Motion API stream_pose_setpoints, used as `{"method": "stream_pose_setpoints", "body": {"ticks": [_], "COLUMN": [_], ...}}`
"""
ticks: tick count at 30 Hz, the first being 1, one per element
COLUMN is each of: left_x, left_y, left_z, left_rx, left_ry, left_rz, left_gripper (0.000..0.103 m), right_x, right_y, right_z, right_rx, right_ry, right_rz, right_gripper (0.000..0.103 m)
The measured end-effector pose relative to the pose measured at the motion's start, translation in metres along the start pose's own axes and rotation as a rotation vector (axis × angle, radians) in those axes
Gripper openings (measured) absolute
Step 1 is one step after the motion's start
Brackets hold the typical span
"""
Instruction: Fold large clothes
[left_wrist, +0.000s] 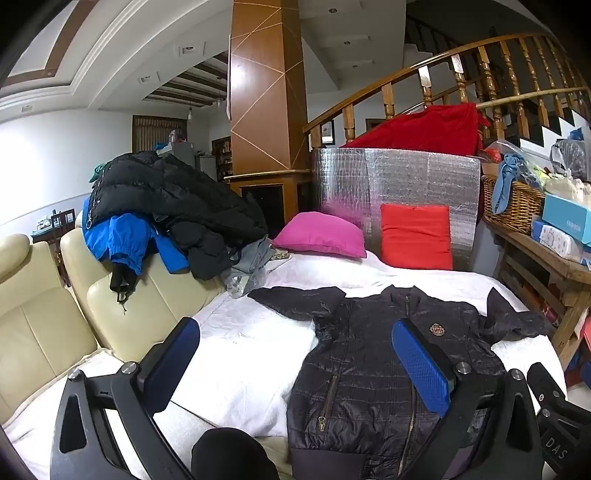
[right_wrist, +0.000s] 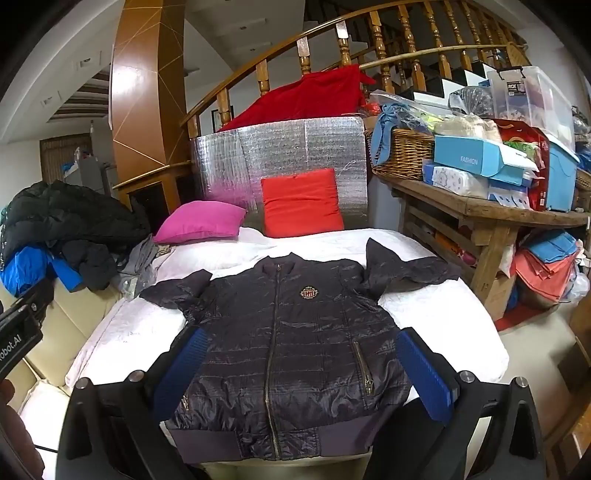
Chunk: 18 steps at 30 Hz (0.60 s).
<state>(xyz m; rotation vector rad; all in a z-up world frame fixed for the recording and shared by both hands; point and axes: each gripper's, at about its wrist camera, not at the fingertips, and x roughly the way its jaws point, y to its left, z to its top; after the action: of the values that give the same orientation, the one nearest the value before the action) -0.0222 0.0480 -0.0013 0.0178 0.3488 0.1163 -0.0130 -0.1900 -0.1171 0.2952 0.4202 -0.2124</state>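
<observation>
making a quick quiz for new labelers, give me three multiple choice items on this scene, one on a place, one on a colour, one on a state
1. Where does the dark jacket lie?
A. draped over the stair railing
B. spread flat on the white bed cover
C. inside the wicker basket

2. What colour is the pillow that lies beside the red pillow?
A. pink
B. green
C. yellow

3. How is the jacket's front zipper?
A. open all the way
B. zipped up
C. torn off

Answers:
1 B, it lies front up on the cover with both sleeves out to the sides.
2 A, it is bright pink, left of the red one.
3 B, the two front halves meet along the whole zipper line.
</observation>
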Motion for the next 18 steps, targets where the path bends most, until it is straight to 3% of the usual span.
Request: {"method": "stream_pose_setpoints", "body": {"ticks": [18], "left_x": [0.0019], "left_y": [-0.0024], "left_z": [-0.0031], "left_rx": [0.011], "left_ry": [0.004], "left_rz": [-0.005], "left_gripper": [0.103], "right_x": [0.0056], "right_y": [-0.0032], "right_z": [-0.0003], "right_rx": [0.013], "right_ry": [0.009], "right_rz": [0.014], "right_gripper": [0.103]}}
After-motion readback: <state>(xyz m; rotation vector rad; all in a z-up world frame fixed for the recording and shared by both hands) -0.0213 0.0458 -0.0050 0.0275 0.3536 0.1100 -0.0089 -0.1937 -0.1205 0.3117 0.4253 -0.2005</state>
